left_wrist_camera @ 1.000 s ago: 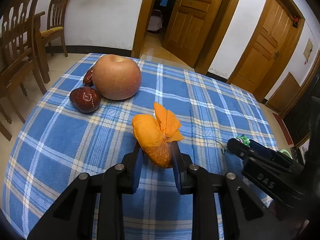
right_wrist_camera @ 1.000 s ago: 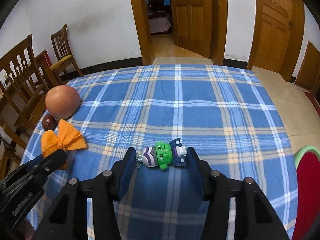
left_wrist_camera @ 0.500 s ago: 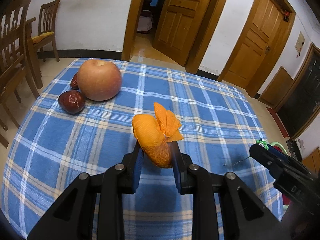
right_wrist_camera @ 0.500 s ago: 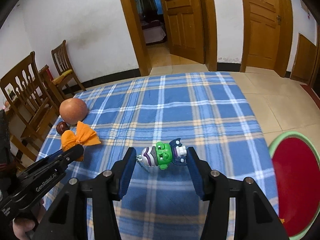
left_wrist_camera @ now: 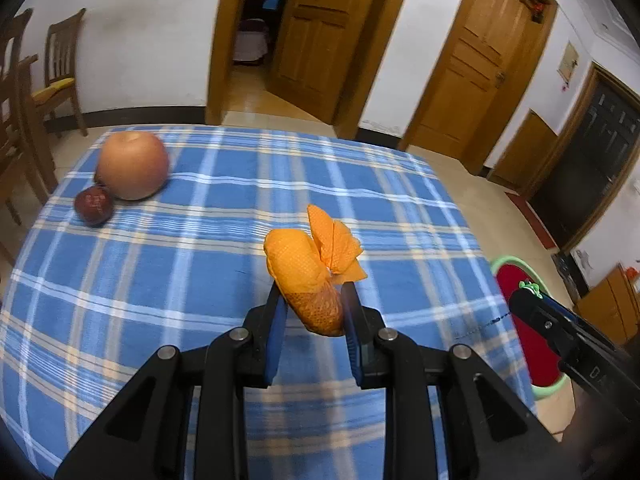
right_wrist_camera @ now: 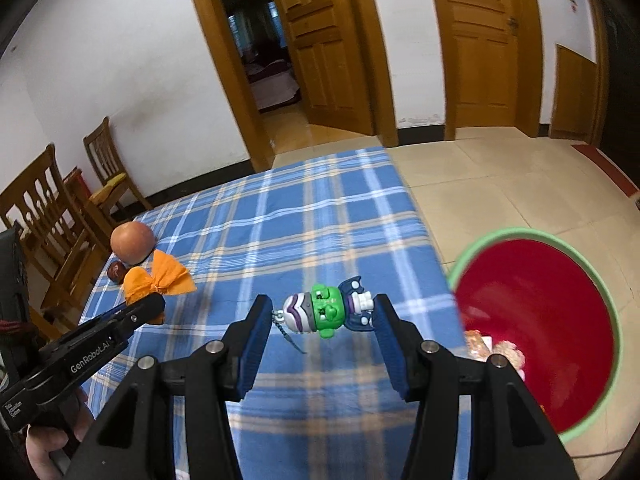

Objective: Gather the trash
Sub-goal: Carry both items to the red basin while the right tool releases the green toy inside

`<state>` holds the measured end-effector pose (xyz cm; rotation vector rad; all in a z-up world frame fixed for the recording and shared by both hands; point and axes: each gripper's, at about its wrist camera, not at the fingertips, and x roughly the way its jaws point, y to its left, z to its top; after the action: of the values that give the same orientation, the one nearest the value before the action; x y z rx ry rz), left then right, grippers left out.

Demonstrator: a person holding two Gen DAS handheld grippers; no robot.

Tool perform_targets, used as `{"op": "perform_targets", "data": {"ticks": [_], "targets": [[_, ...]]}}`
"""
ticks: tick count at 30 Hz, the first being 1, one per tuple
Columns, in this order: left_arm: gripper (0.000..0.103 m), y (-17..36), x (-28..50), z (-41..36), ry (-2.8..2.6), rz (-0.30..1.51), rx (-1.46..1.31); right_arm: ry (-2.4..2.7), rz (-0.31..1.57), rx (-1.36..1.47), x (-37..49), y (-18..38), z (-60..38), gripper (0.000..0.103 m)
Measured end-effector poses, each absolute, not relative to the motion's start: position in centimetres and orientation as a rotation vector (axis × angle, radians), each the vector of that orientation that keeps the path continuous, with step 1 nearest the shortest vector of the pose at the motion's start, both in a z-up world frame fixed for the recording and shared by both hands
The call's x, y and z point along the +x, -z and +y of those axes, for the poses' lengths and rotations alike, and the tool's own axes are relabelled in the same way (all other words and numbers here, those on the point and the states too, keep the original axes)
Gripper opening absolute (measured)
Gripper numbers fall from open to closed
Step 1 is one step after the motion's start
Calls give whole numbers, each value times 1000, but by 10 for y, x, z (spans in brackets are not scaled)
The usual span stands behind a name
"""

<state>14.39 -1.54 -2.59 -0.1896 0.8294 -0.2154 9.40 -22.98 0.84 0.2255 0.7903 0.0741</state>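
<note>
Bin [right_wrist_camera: 592,280], red inside with green rim, right of right gripper [right_wrist_camera: 320,316] clamping one toy figure [right_wrist_camera: 324,311], holds wrappers; left gripper [left_wrist_camera: 314,312] pinches one orange net [left_wrist_camera: 308,276].

Even soft indoor light, faint shadows, fisheye bending, dark corners, slight blur

"GenRobot.AI" on the left hand-held gripper [right_wrist_camera: 138,312] side

On a table [left_wrist_camera: 200,280] an apple [left_wrist_camera: 133,165] sits at upper left with a small fruit [left_wrist_camera: 93,205] just in front, while a bin [right_wrist_camera: 536,328] stands on the floor past the table's right edge.
</note>
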Motion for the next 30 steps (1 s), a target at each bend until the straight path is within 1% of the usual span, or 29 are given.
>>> {"op": "perform_targets", "data": {"ticks": [15, 30], "targets": [[27, 15, 127, -90, 359, 859, -130, 82, 767, 331, 48, -4, -317, 55], [27, 21, 119, -151, 448, 898, -64, 194, 800, 405, 19, 27, -381, 55]]}}
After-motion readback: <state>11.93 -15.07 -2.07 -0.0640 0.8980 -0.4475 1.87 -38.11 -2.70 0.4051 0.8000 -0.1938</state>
